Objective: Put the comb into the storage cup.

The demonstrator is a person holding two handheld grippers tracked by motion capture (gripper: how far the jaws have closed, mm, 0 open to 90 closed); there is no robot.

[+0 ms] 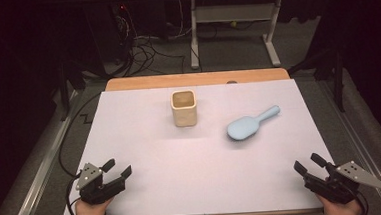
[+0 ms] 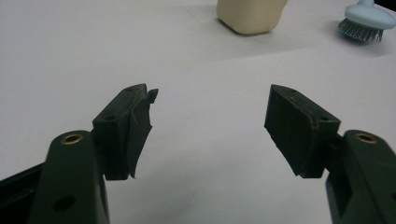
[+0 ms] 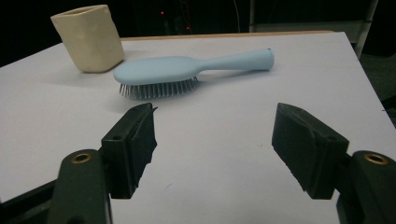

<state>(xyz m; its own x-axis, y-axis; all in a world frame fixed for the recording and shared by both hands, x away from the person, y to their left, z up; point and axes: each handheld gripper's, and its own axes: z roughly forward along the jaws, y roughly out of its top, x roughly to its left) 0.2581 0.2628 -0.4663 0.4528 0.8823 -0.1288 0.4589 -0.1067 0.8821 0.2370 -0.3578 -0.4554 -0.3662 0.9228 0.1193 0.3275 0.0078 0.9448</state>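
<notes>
**Waiting at the near edge, brush and cup untouched**

Looking down from the high view: both hands are sitting at the near edge of the white sheet, and neither is touching anything. Left gripper is resting at the near left corner with its jaws standing apart and nothing between them. Right gripper is mirroring it at the near right corner, jaws also apart and empty. Cream cup is standing upright toward the far middle of the sheet. Pale blue hairbrush is lying to the right of the cup, apart from it, handle angling away to the far right.

Left gripper view: jaws are gaping wide over bare sheet. Cup is sitting well ahead, with the hairbrush further off at the upper right, bristles down. The torn pad lining on the left-hand jaw is hanging loose, which may make that grip less sure.

Right gripper view: jaws are spread wide and holding nothing. Hairbrush is lying straight ahead, bristles down, handle pointing right, and the cup is standing behind its head end. This gripper is looking like the better-placed one. Going for the slim handle rather than the broad head seems wiser, coming in low and square across it, while keeping clear of the cup so it isn't getting knocked.
</notes>
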